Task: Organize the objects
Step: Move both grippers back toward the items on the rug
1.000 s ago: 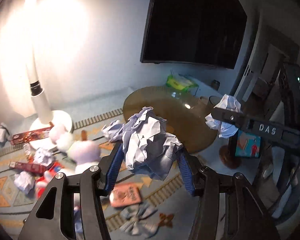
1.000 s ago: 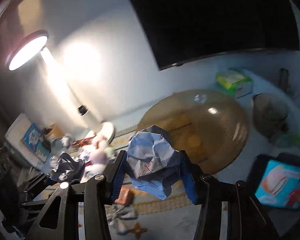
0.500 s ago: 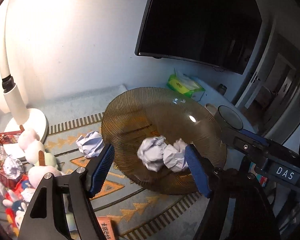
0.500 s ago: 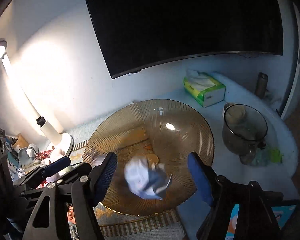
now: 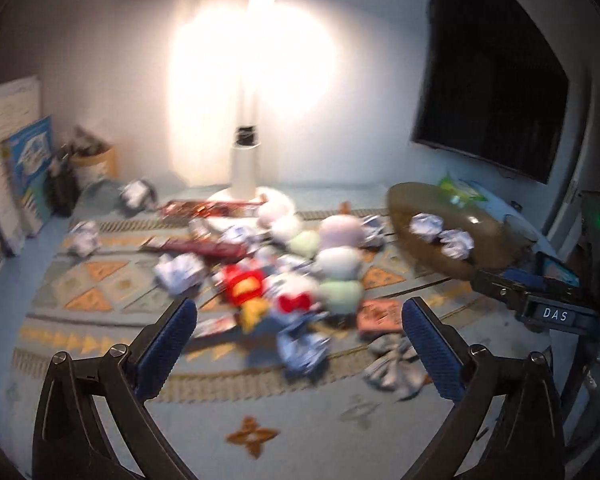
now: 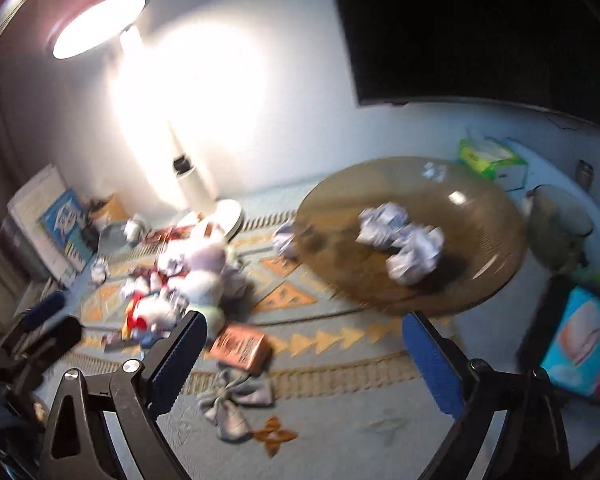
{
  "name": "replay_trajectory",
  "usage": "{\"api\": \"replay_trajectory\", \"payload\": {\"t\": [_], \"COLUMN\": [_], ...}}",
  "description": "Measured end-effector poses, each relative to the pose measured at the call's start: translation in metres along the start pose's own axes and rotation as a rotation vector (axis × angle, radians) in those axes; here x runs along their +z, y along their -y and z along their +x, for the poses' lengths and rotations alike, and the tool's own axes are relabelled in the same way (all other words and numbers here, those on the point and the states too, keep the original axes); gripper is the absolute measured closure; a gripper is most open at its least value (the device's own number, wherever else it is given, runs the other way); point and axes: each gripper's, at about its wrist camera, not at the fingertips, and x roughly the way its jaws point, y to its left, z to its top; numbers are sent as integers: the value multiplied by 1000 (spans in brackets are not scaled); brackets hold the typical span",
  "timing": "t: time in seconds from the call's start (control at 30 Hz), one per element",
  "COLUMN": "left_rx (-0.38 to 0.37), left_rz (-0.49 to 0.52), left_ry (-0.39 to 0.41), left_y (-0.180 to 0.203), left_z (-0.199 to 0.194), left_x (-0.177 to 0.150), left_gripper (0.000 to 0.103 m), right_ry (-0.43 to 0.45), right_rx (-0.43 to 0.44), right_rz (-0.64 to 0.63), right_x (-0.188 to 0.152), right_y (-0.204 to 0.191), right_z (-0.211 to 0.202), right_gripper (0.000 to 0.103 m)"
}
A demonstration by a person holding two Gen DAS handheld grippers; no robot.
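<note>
A brown ribbed glass plate (image 6: pixel 484 264) sits on the right of the patterned mat and holds crumpled paper balls (image 6: pixel 404 240); the plate (image 5: pixel 488 248) and the balls (image 5: pixel 440 232) also show in the left wrist view. My left gripper (image 5: pixel 300 336) is open and empty above the mat, over a pile of plush toys (image 5: pixel 332 264) and loose paper balls (image 5: pixel 180 272). My right gripper (image 6: pixel 304 344) is open and empty, in front of the plate. Both views are blurred.
A lit white lamp (image 5: pixel 246 152) stands at the back. Snack bars (image 5: pixel 204 246), a pink card (image 6: pixel 240 346) and a grey cloth bow (image 6: pixel 236 400) lie on the mat. A tissue box (image 6: pixel 496 160), a glass jar (image 6: pixel 556 228) and books (image 5: pixel 16 160) stand around.
Both grippers opened and dropped their paper balls onto the plate. Both have then pulled back and swung left toward the toy pile.
</note>
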Motion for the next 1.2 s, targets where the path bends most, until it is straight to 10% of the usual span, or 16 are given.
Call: {"api": "replay_trajectory", "payload": {"t": [0.23,0.77,1.03,1.2], "left_rx": [294,346,291,78], "left_rz": [-159,-44,-80,-157], "left_ry": [-65,-242,-262,-208], "left_y": [-114,-94,-100,-115], "left_z": [30,63,58,43], "left_x": [-50,-65,-66,-48], "left_gripper": [1,1,1,1], "right_ry": [-22,-30,-78,-94], "right_rx": [-97,-124,-109,-93], "right_rz": [12,29,52,48], "right_x": [-38,-37,-37,-39], "right_y": [2,5,9,7], "right_z": [48,53,61,62], "right_gripper": [5,1,1,1]}}
